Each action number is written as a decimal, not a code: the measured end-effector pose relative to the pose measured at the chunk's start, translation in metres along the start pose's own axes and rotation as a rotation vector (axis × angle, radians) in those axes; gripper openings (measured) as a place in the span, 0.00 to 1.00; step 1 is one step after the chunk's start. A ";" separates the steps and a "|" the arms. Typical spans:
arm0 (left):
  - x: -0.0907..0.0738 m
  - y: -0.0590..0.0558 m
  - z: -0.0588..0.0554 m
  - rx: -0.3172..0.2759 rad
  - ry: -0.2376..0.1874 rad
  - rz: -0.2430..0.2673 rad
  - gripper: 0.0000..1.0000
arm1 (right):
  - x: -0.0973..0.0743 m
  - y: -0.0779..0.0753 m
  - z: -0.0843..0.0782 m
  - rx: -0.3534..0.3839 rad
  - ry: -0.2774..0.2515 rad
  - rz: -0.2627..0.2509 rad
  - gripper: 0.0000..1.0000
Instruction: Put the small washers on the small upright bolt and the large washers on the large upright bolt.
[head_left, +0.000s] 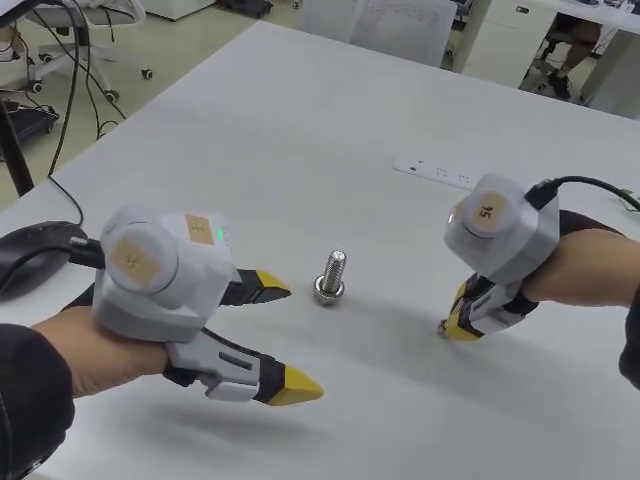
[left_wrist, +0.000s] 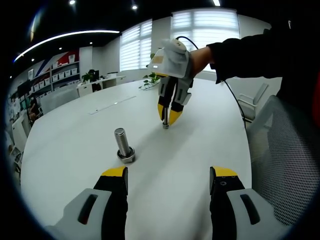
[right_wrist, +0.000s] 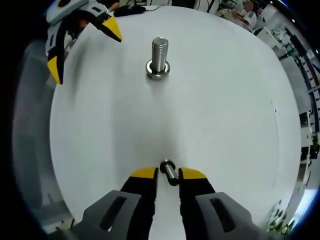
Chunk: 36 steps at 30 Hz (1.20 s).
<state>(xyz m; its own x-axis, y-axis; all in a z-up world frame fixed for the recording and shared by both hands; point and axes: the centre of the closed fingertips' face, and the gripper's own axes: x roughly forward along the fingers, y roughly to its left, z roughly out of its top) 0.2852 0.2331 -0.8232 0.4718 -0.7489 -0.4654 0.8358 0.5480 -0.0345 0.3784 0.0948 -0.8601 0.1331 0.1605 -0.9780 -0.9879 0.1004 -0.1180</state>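
The large bolt (head_left: 332, 276) stands upright mid-table with washers stacked round its base (right_wrist: 158, 69). My left gripper (head_left: 285, 335) lies low to its left, jaws wide open and holding nothing; in the left gripper view (left_wrist: 169, 175) the large bolt (left_wrist: 123, 145) is ahead, nearer the left jaw. My right gripper (head_left: 452, 326) points down at the table to the bolt's right. Its yellow fingertips (right_wrist: 145, 174) are closed in on the small bolt (right_wrist: 168, 171), which has a ring at its base. The small bolt (left_wrist: 165, 125) also shows under the right gripper (left_wrist: 169, 114).
A white power strip (head_left: 435, 172) lies further back on the white table (head_left: 280, 130). A black mouse with cables (head_left: 30, 255) sits at the table's left edge. Office chairs (head_left: 85, 30) stand beyond the table. The left gripper (right_wrist: 80, 35) appears at the upper left of the right gripper view.
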 end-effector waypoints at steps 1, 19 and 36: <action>0.000 0.000 0.000 0.001 0.000 -0.001 0.65 | 0.000 0.000 0.000 0.001 0.000 0.000 0.18; 0.001 -0.002 0.003 0.009 0.001 -0.006 0.66 | -0.011 -0.001 -0.006 0.032 -0.040 -0.030 0.22; 0.000 -0.004 0.005 0.022 0.004 -0.015 0.66 | -0.027 0.011 -0.008 0.110 -0.137 -0.050 0.26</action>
<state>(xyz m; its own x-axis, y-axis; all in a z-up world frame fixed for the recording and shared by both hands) 0.2831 0.2290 -0.8184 0.4580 -0.7552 -0.4689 0.8488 0.5283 -0.0220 0.3630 0.0841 -0.8363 0.1992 0.2843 -0.9378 -0.9661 0.2174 -0.1393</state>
